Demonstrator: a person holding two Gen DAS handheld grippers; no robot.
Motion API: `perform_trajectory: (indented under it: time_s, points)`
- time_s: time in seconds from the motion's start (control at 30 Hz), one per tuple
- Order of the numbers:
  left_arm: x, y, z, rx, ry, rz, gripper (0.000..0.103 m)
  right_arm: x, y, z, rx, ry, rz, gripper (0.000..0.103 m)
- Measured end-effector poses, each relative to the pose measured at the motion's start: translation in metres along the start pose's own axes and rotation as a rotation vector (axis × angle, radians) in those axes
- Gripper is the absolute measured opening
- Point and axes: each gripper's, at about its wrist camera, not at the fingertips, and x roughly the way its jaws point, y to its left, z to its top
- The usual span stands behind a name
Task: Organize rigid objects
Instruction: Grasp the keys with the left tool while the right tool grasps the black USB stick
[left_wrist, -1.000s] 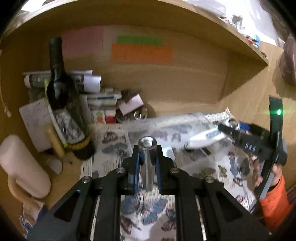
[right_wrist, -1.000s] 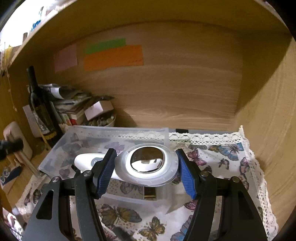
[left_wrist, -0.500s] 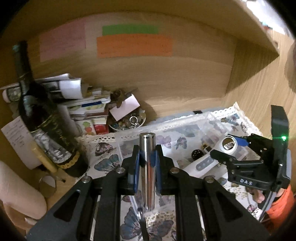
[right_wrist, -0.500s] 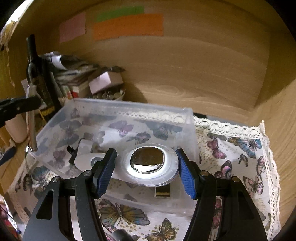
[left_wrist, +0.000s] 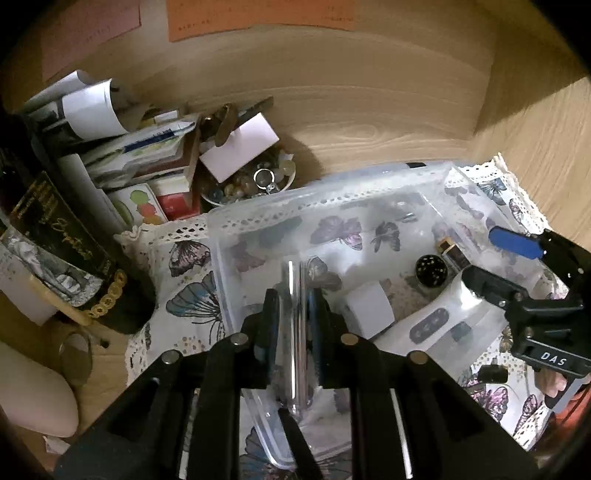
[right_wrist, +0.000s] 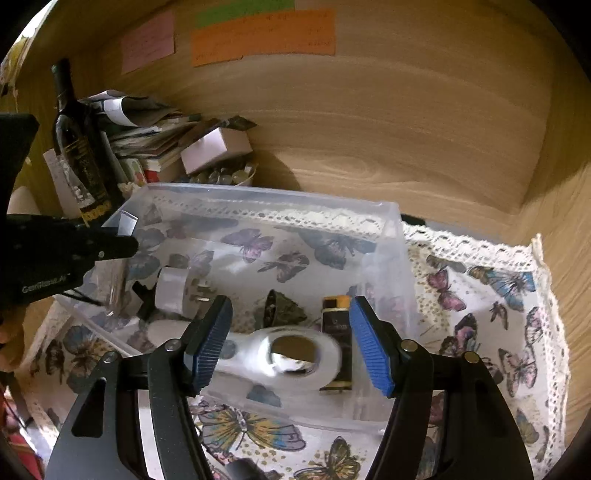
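Note:
A shiny metal rod (left_wrist: 295, 332) shows as a blurred streak between the pads of my left gripper (left_wrist: 293, 295). The jaws are opening and the rod is slipping down into the clear plastic bin (left_wrist: 218, 236). My right gripper (right_wrist: 290, 304) stands open above the bin's near side (right_wrist: 388, 229). Below its blue pads (right_wrist: 210, 332), clear of them, a white hand mirror (right_wrist: 295, 354) lies blurred in the bin. The left wrist view shows its handle (left_wrist: 424, 325) under the right gripper (left_wrist: 495, 262). The left gripper (right_wrist: 74, 247) enters the right wrist view from the left.
In the bin lie a white roll (right_wrist: 170, 288), a dark lump (right_wrist: 280, 310) and a brown case (right_wrist: 334, 321). A wine bottle (right_wrist: 77, 147), stacked papers (left_wrist: 129, 147) and a bowl of beads (left_wrist: 255, 181) crowd the back left. A butterfly cloth (right_wrist: 480, 295) covers the shelf; wooden walls stand behind and right.
My left gripper moved forward and down over the bin, and the rod now slides between its jaws. The white mirror left the right gripper's pads and dropped into the bin.

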Motion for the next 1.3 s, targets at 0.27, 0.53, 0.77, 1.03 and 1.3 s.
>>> perform_trajectory:
  time_s: [0.27, 0.53, 0.77, 1.03, 1.3]
  points:
    - [-0.035, -0.009, -0.004, 0.017, -0.1, 0.017, 0.052, -0.032, -0.004, 0.002, 0.013, -0.069, 0.021, 0.064]
    - [-0.073, -0.023, -0.025, 0.044, -0.194, 0.0, 0.083, -0.061, -0.005, -0.019, 0.004, -0.086, 0.035, 0.064]
    - [-0.08, -0.027, -0.054, 0.036, -0.16, -0.043, 0.09, -0.06, -0.002, -0.055, -0.015, -0.015, 0.032, 0.062]
    - [-0.063, -0.033, -0.084, 0.015, -0.062, -0.087, 0.09, -0.03, 0.005, -0.087, -0.049, 0.138, 0.055, 0.042]
    - [-0.034, -0.049, -0.095, 0.043, 0.041, -0.104, 0.09, -0.023, 0.009, -0.093, -0.07, 0.18, 0.101, 0.01]
